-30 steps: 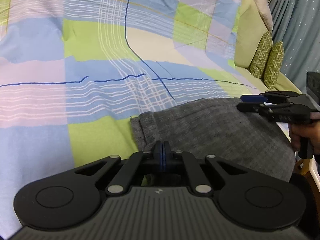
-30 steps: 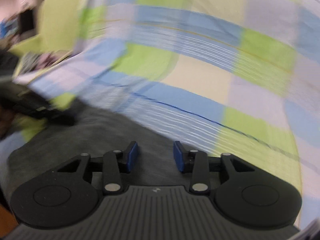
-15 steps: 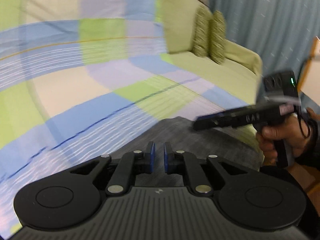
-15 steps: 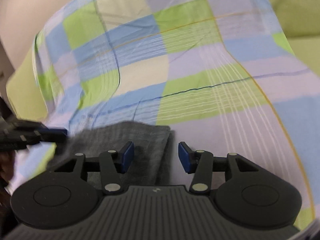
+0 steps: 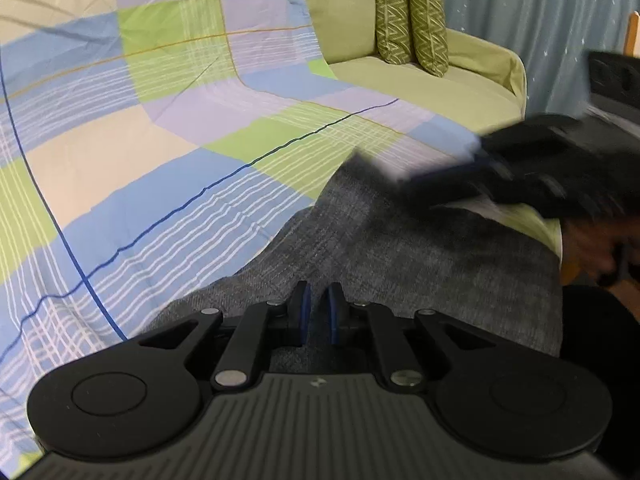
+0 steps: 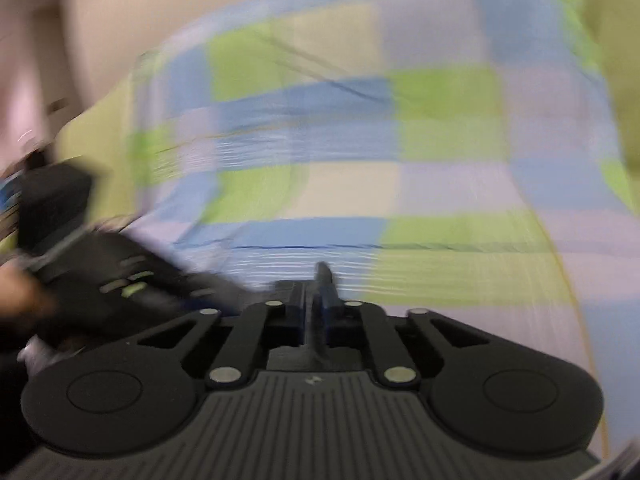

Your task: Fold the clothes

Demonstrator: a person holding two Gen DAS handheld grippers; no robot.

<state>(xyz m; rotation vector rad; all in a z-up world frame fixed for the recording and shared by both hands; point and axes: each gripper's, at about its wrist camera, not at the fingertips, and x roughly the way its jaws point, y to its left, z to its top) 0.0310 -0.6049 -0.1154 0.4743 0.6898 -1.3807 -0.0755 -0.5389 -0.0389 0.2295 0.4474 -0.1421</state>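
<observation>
pinching a grey fabric edge now, the right gripper has shut since a moment ago; the left gripper has parted slightly, empty, above the grey garment on the checked sheet, so a fold seems underway.

Motion blur smears the right claw and the whole right-wrist view.

A grey garment lies across the lower middle and right of the frame on a checked sheet of blue, green, lilac and cream. The left gripper sits at bottom centre over the cloth, blue pads slightly parted with nothing between them. At right, the blurred right gripper reaches over the garment's far edge. Two green patterned cushions stand on a green sofa, upper right.
</observation>
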